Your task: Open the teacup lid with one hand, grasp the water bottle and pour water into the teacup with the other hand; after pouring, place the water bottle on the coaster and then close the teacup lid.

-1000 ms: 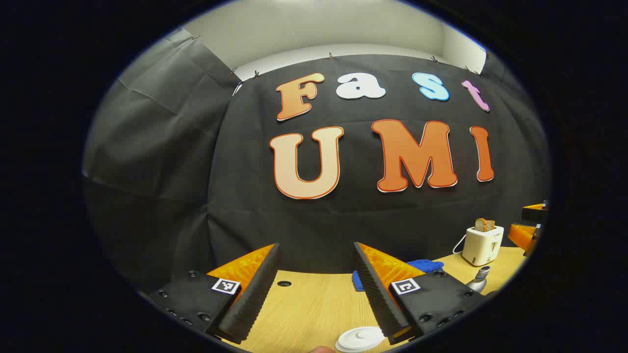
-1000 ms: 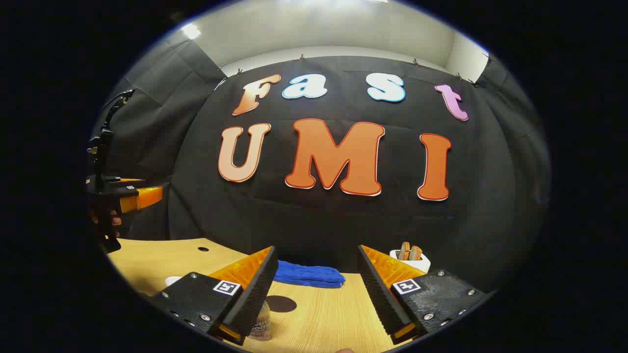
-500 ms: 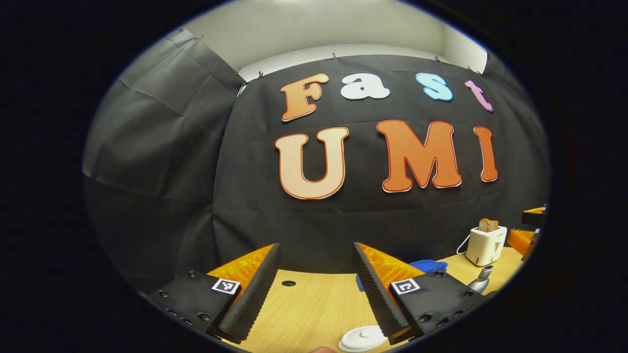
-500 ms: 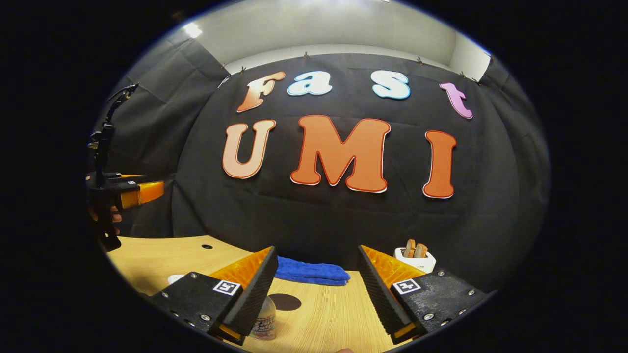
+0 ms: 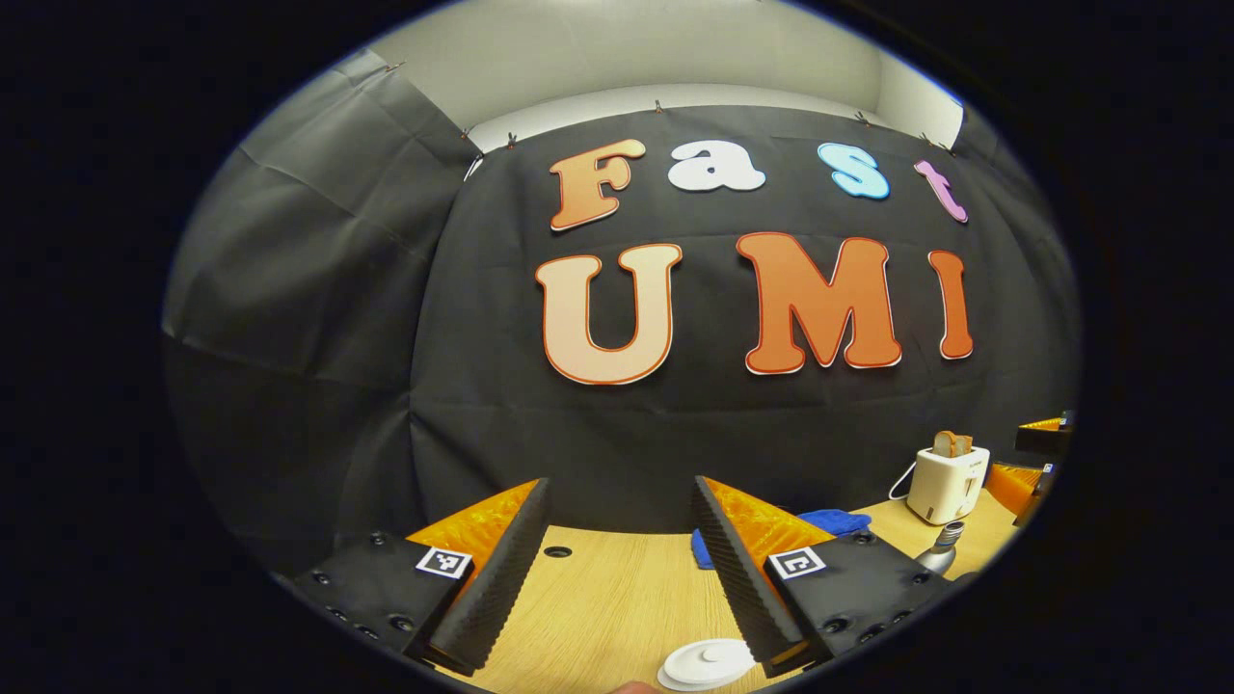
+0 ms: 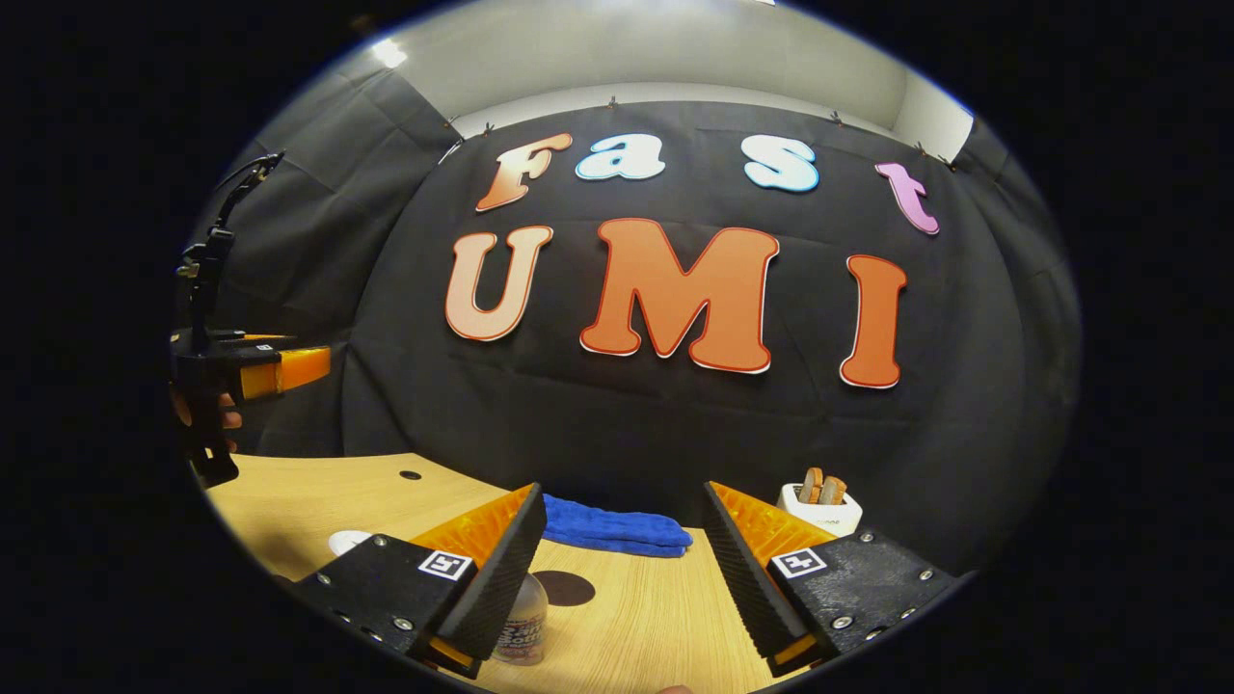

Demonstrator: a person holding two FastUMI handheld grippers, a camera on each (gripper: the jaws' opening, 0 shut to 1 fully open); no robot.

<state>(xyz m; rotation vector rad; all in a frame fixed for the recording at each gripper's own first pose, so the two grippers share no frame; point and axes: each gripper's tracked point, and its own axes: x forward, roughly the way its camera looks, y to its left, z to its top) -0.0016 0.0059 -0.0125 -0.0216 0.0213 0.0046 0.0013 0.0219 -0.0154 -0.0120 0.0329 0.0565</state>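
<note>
Both views shifted slightly; left gripper (image 5: pixel 617 569) and right gripper (image 6: pixel 622 569) hovered spread, empty; teacup lid (image 5: pixel 707 664) at five o'clock, task unstarted.

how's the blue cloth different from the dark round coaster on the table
The blue cloth is bright blue, while the coaster is dark brown. The cloth is a long, bunched heap with some thickness; the coaster is a flat round disc. The cloth lies at the back against the booth wall, and the coaster sits nearer, close to the water bottle. Both rest on the wooden table with nothing on them.
</note>
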